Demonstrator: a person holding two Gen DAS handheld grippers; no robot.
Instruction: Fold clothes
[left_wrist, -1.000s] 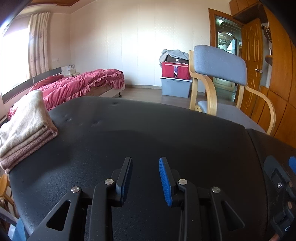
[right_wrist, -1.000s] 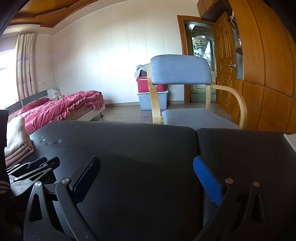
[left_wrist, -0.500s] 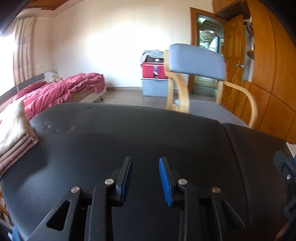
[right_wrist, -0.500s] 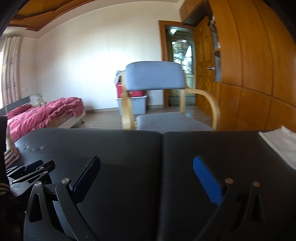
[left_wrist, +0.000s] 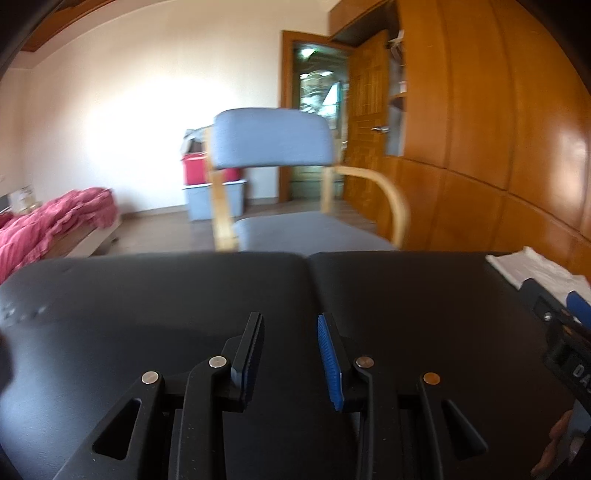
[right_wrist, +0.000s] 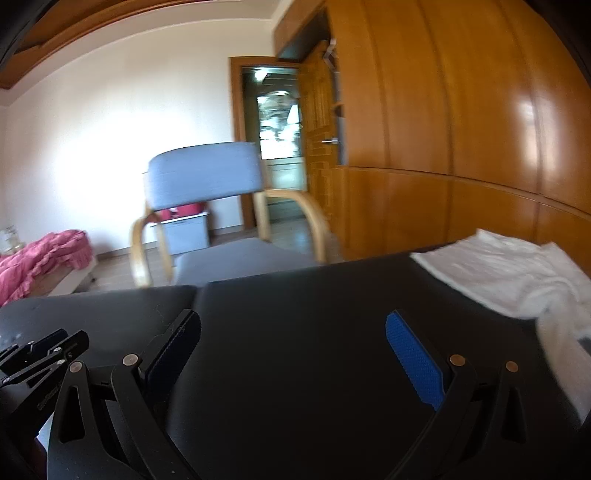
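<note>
A crumpled white garment (right_wrist: 517, 280) lies at the right end of the black padded table (right_wrist: 314, 302); its edge also shows in the left wrist view (left_wrist: 532, 269). My right gripper (right_wrist: 291, 350) is open wide and empty, low over the table, left of the garment. My left gripper (left_wrist: 290, 354) is open with a narrow gap and empty, over the table's middle. The right gripper's body shows at the right edge of the left wrist view (left_wrist: 565, 332). The folded beige towels are out of view.
A blue chair with wooden arms (left_wrist: 273, 147) stands just behind the table. A wooden wardrobe wall (right_wrist: 461, 147) is on the right, with an open door (left_wrist: 317, 129). A bed with a red quilt (left_wrist: 55, 221) and storage boxes (left_wrist: 207, 192) are behind.
Both grippers have swung to the right along the table. The folded beige towels left the view on the left and the white garment came into view on the right. Jaw openings are unchanged.
</note>
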